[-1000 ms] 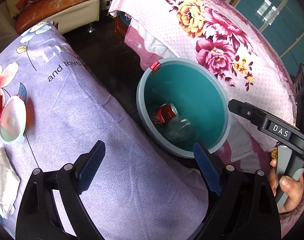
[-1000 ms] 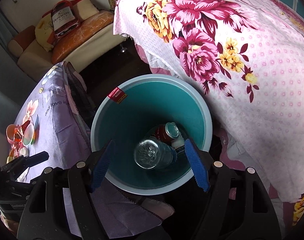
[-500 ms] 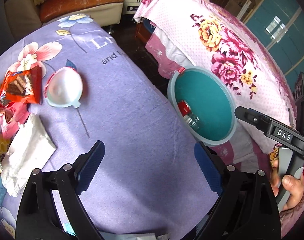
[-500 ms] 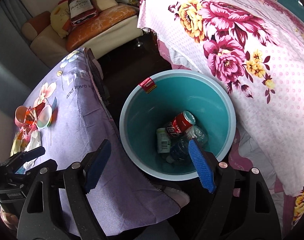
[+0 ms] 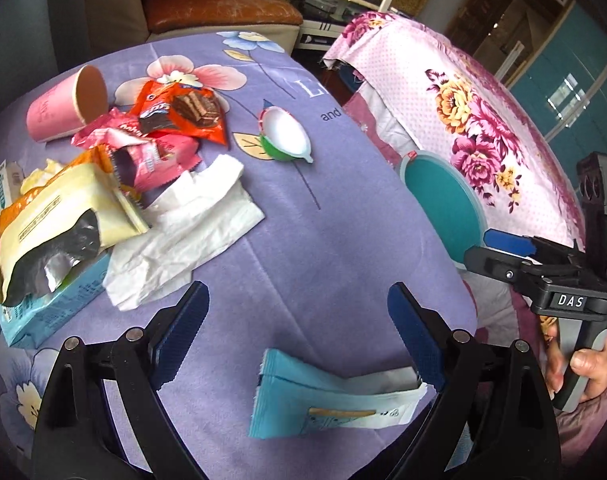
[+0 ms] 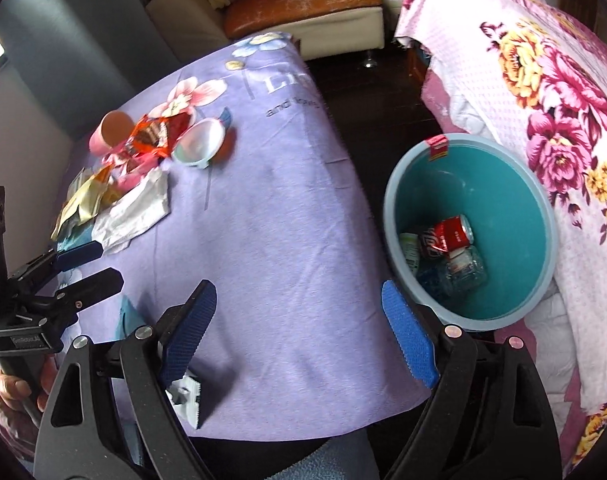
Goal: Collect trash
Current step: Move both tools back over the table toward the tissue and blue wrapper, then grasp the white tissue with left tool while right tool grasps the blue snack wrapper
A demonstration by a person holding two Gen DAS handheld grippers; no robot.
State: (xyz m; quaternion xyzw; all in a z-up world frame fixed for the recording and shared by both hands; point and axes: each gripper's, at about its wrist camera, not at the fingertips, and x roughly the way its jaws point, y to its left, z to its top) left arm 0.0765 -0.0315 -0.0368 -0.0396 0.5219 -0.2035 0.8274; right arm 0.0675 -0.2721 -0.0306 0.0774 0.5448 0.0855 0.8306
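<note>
Both views have swung away from the teal bin (image 6: 539, 216) and back over the purple-clothed worktop (image 5: 323, 240), so the bin now sits at the right edge of the left wrist view rather than under the claws. A second ago a clear bottle hung between the right claw's pads over the bin; now it lies on the bin's floor beside a red can (image 6: 447, 236), and the right claw (image 6: 299, 332), whose jaws have just been opening, stands wide with nothing between them. The left claw (image 5: 299, 340) is also spread wide and empty, poised low in the frame over a light blue wrapper (image 5: 327, 404), which lies flat near the worktop's near edge and looks like the easiest next pick. The remaining trash is heaped in the upper left of the left wrist view: a tipped pink cup (image 5: 63, 106), an orange wafer wrapper (image 5: 183, 114), a crumpled white tissue (image 5: 191, 232), a torn cream packet (image 5: 59, 224), and a small white cup (image 5: 285, 138) set slightly apart. The bin stands on the floor just beside the worktop, probably so each piece needs only a short carry.
</note>
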